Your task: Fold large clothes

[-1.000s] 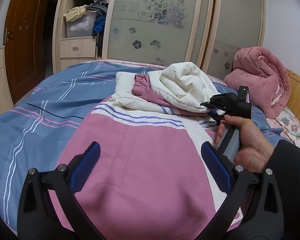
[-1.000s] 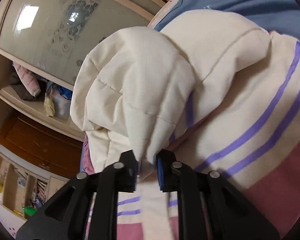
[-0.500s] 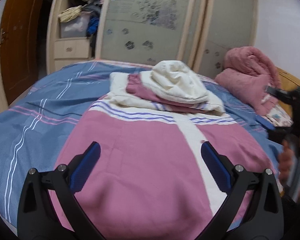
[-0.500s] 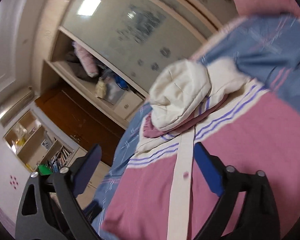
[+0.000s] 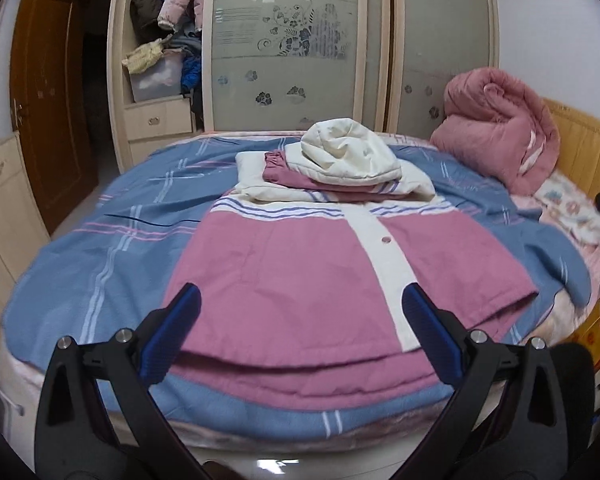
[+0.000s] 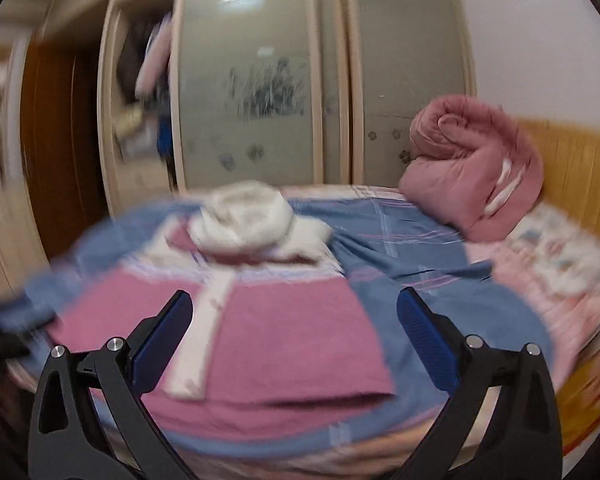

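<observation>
While both pairs of tongs hang over the near edge of the bed (image 5: 80, 248), the pink jacket (image 5: 300, 280) lies flat across the blue striped cover, hem toward the cameras and running roughly along the mattress edge. Its cream hood (image 5: 350, 152) is bunched on top of the folded-in sleeves at the far end, toward the wardrobe (image 5: 284, 52). A cream button strip (image 5: 384, 256) runs down the middle of the front.

Left tongs (image 5: 300, 334): released, jaws spread wide, nothing between the blue pads, held clear above the hem.

Right tongs (image 6: 294, 338): jaws opening, already spread wide, nothing between them; this view is smeared by motion.

Open cover shows on both sides of the jacket, more on the left. A rolled pink quilt (image 5: 500, 128) sits at the far right corner, well apart from the jacket, against the wooden headboard (image 5: 584, 148). A floral sheet (image 5: 572, 216) shows along the right edge of the bed.
</observation>
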